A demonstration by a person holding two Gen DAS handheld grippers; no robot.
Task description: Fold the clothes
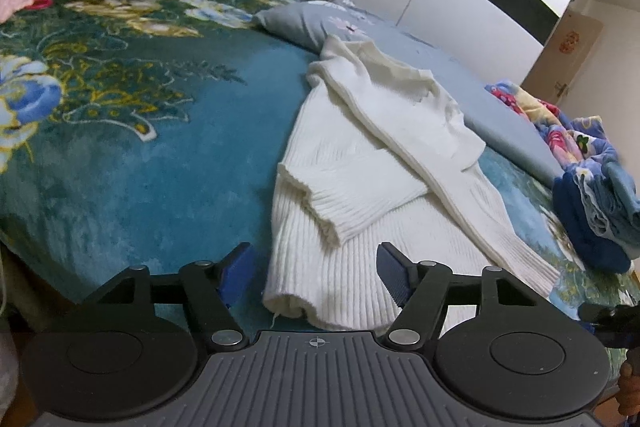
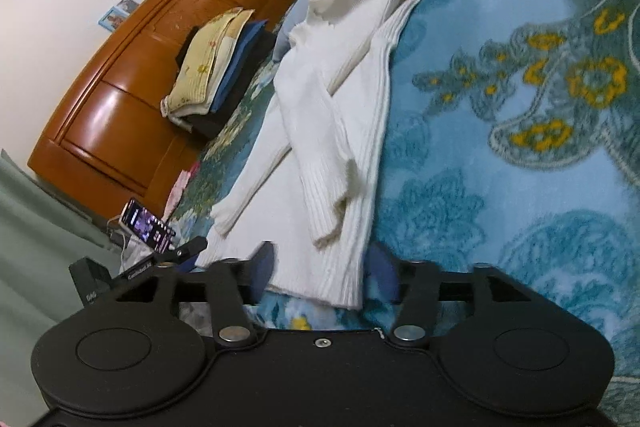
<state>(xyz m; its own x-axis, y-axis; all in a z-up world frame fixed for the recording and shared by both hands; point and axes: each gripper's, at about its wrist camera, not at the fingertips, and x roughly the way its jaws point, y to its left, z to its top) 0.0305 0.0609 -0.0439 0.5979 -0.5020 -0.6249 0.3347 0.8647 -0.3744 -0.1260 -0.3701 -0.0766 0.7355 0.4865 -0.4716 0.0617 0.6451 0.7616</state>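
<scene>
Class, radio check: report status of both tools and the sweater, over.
Left tool open, at hem. Right tool open, straddling hem. White sweater flat on blanket, sleeves folded in. Nothing in the way.

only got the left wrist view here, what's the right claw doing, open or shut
Observer: The right claw is open, with nothing gripped.
Operator: where is it relative to the sweater
Observer: Its fingers sit on either side of the ribbed hem of the white sweater.
Operator: anything near that side i should watch
Observer: A phone with a lit screen sits just off the bed's edge, left of the sweater in the right wrist view.
</scene>
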